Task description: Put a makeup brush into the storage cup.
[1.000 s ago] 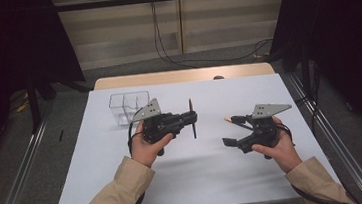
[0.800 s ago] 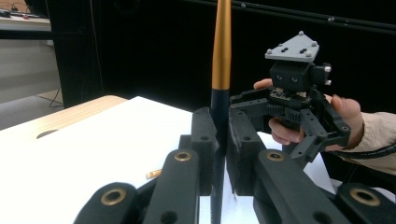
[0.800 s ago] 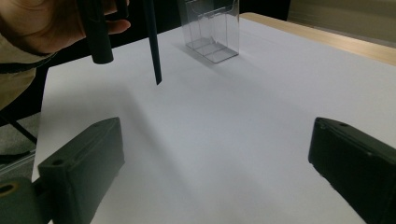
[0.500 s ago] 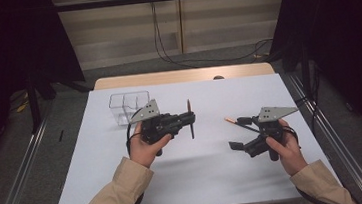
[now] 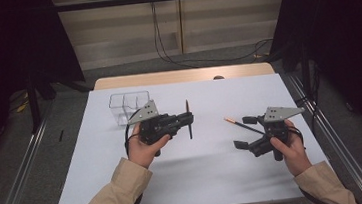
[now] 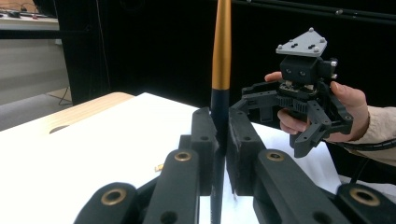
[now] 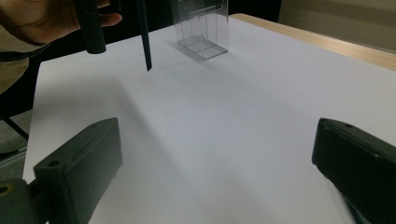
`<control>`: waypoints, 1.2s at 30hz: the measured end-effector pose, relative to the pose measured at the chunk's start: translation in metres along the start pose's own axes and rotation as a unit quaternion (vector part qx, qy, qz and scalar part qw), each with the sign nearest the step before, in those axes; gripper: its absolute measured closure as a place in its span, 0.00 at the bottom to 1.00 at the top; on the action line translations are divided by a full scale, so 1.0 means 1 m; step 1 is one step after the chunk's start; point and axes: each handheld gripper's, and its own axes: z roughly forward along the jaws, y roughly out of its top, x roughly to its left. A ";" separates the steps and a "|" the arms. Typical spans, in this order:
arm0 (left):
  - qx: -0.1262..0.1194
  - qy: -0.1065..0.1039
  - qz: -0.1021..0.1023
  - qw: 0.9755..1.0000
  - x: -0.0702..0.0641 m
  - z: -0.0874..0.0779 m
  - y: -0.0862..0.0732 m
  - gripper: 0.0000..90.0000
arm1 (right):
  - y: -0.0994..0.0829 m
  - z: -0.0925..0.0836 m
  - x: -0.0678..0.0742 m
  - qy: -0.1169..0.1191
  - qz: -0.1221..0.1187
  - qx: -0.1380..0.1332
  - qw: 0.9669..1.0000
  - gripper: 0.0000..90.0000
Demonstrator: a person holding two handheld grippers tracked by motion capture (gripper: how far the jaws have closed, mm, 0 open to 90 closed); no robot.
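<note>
High view: one pencil gripped, one lying loose
On the white table [image 5: 201, 180] with its clear box [image 5: 129, 104], we keep the left gripper [image 5: 188, 119] clamped on the upright black-and-gold pencil [image 6: 221, 46]. Our right gripper [image 5: 244, 132], jaws wide apart, has eased back slightly from the orange-tipped pencil [image 5: 236, 123] lying just before it, so we judge that this second pencil is not yet picked up

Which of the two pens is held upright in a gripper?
The gold-and-black pen clamped in the left gripper; the other pen lies flat on the table near the open right gripper.
</note>
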 end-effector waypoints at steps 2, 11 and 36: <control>0.000 0.000 0.000 1.000 0.000 0.000 0.000 0.92 | -0.002 -0.002 0.000 -0.003 0.000 0.001 1.000 0.01; 0.002 0.003 0.003 1.000 0.000 -0.001 0.000 0.92 | -0.005 -0.012 -0.003 -0.011 0.003 -0.005 1.000 0.01; -0.001 0.022 0.010 1.000 0.002 -0.016 0.003 0.92 | -0.018 -0.029 -0.007 -0.020 0.003 -0.009 1.000 0.01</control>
